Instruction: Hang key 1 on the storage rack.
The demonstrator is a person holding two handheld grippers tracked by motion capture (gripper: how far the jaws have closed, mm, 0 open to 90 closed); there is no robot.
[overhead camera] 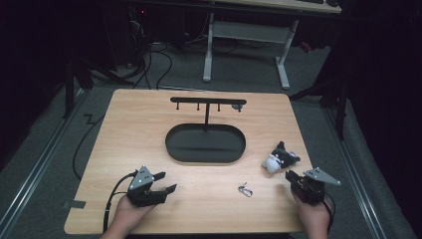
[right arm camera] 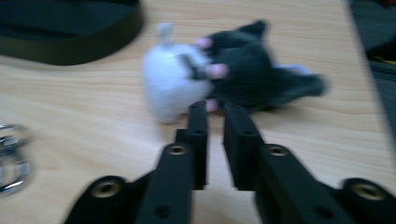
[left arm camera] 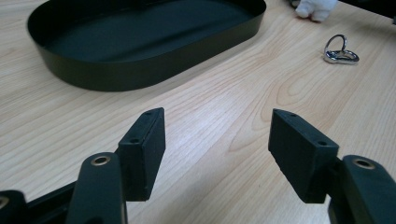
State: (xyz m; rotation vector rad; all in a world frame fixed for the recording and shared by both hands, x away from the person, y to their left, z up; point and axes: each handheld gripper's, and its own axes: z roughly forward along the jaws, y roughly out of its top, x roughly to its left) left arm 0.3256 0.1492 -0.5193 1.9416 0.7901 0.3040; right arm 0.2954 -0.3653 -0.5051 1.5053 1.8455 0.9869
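Observation:
A small black and white plush toy lies on its side at the right of the wooden table. My right gripper sits just in front of it, held low, jaws nearly together with nothing between them. In the right gripper view the jaw tips almost touch the plush toy. A small metal clip lies on the table between the two grippers. My left gripper rests at the front left, open and empty; its view shows the gripper pointing toward the clip.
A black oval tray sits mid-table, with a black T-shaped hook stand rising from its far side. The tray wall lies ahead of the left gripper. Bare wood surrounds the tray. Beyond the table stand a desk frame and cables on the floor.

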